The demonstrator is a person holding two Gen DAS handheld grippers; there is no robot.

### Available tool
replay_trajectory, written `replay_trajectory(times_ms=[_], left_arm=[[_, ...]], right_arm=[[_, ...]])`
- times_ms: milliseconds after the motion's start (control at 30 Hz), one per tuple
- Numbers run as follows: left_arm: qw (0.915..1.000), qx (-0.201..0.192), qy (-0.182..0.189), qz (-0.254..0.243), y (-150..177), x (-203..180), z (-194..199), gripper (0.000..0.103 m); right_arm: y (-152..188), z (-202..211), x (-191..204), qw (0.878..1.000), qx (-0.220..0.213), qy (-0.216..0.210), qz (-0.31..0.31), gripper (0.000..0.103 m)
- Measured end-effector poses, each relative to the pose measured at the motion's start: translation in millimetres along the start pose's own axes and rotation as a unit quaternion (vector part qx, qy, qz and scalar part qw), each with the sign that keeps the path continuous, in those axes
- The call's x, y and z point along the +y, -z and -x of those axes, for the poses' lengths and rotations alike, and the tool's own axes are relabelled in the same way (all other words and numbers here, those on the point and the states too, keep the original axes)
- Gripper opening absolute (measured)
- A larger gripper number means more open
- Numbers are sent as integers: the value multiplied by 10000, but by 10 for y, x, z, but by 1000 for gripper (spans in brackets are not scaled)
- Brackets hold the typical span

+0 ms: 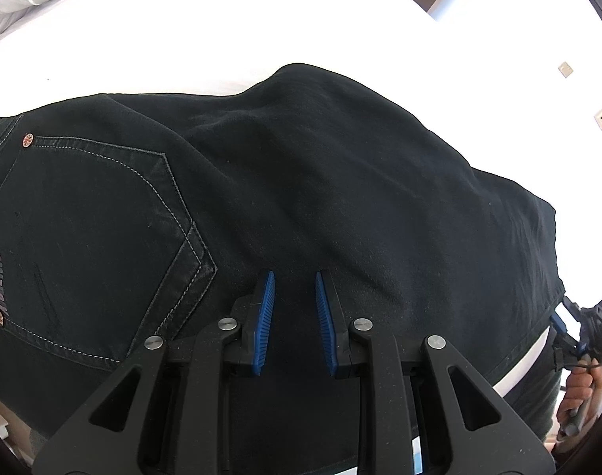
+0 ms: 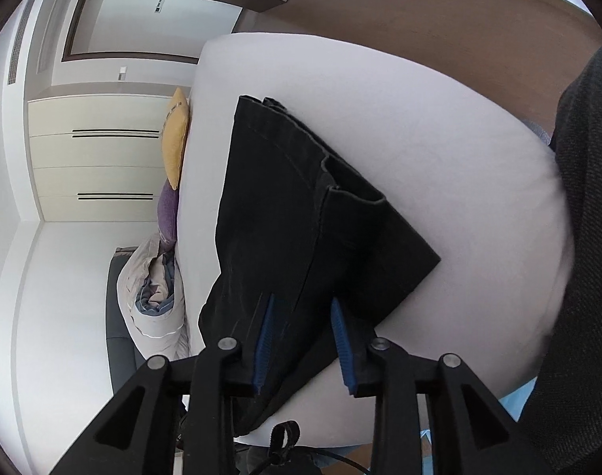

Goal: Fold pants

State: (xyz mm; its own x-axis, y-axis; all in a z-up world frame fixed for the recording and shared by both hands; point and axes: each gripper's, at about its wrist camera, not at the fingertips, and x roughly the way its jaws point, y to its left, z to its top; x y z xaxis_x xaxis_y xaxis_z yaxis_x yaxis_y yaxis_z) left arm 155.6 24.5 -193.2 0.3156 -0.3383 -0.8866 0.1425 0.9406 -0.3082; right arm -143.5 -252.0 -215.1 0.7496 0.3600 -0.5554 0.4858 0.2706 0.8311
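Black pants point(image 1: 301, 182) lie on a white bed point(image 1: 182, 31), with a stitched back pocket point(image 1: 87, 237) at the left. My left gripper point(image 1: 295, 281) hovers over the seat of the pants, its blue-padded jaws open with black cloth showing in the gap. In the right wrist view the pants point(image 2: 301, 213) lie folded in layers, hems toward the far end. My right gripper point(image 2: 303, 304) is open with its jaws over the near edge of the cloth. It also shows in the left wrist view point(image 1: 566, 324) at the right edge of the pants.
The white mattress point(image 2: 439, 158) ends close on the near side. A yellow pillow point(image 2: 174, 134), a purple pillow point(image 2: 167, 213) and a bundled duvet point(image 2: 150, 297) lie at the bed's far side. A person's dark clothing point(image 2: 585, 237) fills the right edge.
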Motion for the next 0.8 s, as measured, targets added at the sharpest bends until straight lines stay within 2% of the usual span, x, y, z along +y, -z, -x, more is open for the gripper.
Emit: replay_trajectory(times_ms=[167, 267, 333, 600, 800], left_arm=[[10000, -12, 23, 18, 37, 19, 35, 21], [10000, -16, 28, 18, 48, 36, 45, 21], [10000, -15, 29, 23, 52, 45, 52, 21], [10000, -7, 8, 18, 59, 33, 50, 21], [9999, -33, 46, -155, 92, -73, 85, 21]], right_arm=[[-35, -145, 15, 9998, 52, -148, -89, 34], [-20, -179, 64, 9999, 79, 19, 104, 10], [-10, -167, 43, 9999, 63, 88, 118, 5], [93, -14, 225, 9956, -111, 520, 770, 3], [159, 89, 65, 9970, -12, 611, 467, 3]])
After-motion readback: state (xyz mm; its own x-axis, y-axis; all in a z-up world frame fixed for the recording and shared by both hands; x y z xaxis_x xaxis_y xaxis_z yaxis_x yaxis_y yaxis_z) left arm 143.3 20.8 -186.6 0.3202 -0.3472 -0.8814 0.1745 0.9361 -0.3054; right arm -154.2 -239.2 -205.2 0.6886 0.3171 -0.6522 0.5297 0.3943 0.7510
